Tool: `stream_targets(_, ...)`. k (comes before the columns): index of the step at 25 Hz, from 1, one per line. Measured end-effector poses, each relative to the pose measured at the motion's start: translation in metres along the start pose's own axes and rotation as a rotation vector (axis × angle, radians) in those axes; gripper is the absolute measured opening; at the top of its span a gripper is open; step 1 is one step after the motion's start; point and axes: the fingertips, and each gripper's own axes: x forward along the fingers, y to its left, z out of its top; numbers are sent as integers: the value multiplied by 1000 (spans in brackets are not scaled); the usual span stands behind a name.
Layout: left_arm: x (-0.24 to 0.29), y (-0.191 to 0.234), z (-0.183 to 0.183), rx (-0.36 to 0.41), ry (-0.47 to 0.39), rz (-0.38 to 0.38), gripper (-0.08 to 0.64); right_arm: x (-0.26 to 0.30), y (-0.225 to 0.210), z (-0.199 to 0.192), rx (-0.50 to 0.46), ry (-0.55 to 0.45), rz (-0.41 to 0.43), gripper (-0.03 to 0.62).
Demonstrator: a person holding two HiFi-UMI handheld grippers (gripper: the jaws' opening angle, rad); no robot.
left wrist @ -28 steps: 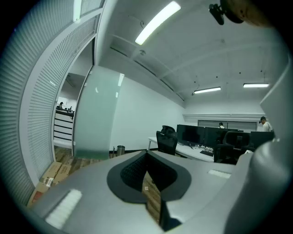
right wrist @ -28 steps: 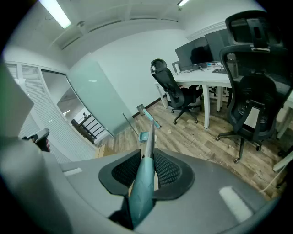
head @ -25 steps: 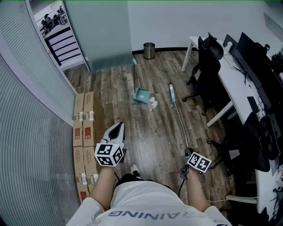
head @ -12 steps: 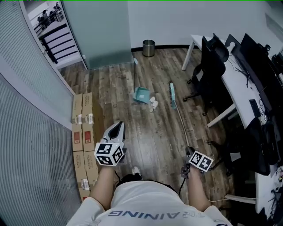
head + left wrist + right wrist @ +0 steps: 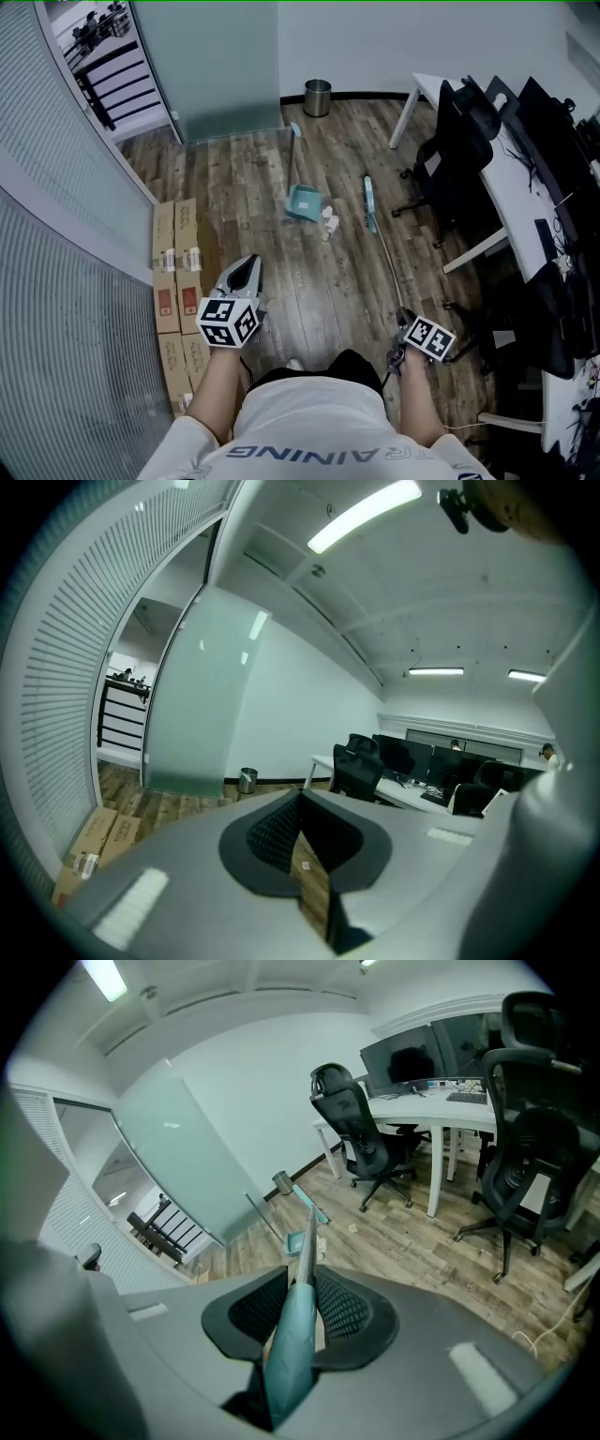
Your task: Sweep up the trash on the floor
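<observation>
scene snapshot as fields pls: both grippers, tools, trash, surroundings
left gripper: jaws shut, nothing between them
right gripper: shut on the broom handle
broom: head down on the wood floor, just right of the trash
dustpan: teal, on the floor just left of the trash, long handle standing up
trash: small white pieces between dustpan and broom head, not in the dustpan
waste bin: by the far wall
cardboard boxes: row along the left wall
</observation>
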Motion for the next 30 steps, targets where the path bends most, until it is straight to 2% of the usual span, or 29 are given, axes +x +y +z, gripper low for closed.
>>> stream_targets(5, 34, 10, 8, 4, 9, -12, -2, 27, 12, 17, 6, 15, -4, 110)
stream_targets(11, 94, 25, 23, 13, 8, 3, -2, 81, 18, 57, -3, 31, 3, 110)
stream_targets(20, 218, 36, 65, 22, 22, 55, -2, 185, 30, 164, -21, 64, 42, 110)
stream_targets(24, 272, 43, 73, 22, 45, 78, -2, 228, 33, 207, -34, 90, 56, 110)
stream_targets(30, 334, 49, 73, 30, 81, 105, -2, 280, 25, 245, -22, 122, 64, 110)
